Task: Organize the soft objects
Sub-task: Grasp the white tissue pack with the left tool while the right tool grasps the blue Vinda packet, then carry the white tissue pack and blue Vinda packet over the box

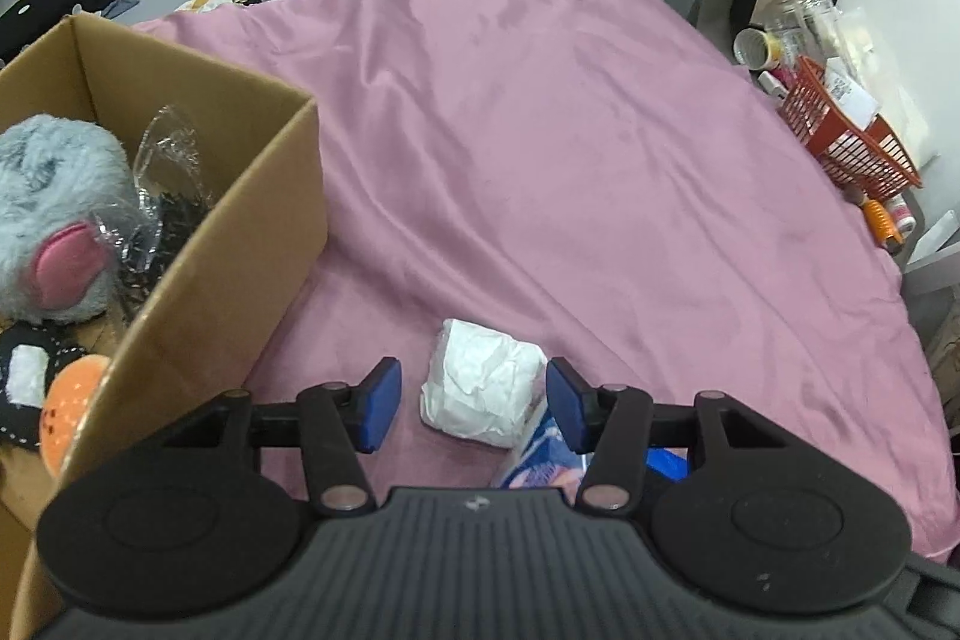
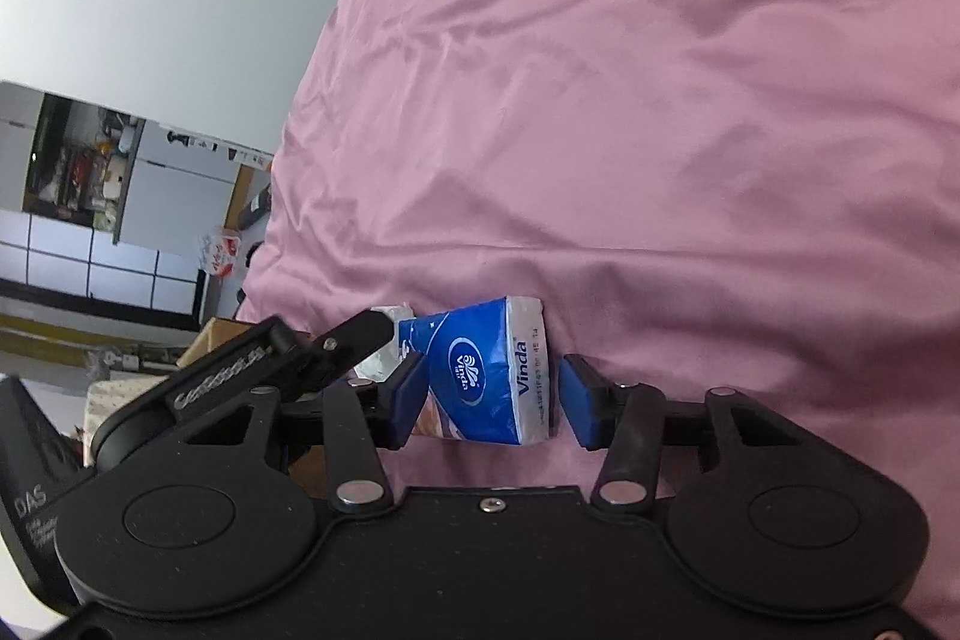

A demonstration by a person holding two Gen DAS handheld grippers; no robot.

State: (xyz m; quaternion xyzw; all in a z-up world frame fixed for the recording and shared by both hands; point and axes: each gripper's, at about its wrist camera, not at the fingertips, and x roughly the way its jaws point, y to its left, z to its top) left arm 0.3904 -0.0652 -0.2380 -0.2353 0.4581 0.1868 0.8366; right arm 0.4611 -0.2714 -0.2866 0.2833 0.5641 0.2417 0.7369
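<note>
Straddling the white tissue wad (image 1: 480, 382) and the blue tissue pack (image 2: 486, 370) on the bed (image 1: 540, 130), both spread grippers — left gripper (image 1: 474, 403), right gripper (image 2: 489, 400) — should centre, then squeeze gently.

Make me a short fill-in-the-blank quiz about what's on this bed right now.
1. The sheet is ____.
2. The left gripper brackets a white ____.
3. The tissue pack between the right gripper fingers reads ____.
4. The grey plush lies in a cardboard ____.

Missing: pink; wad; Vinda; box
</note>
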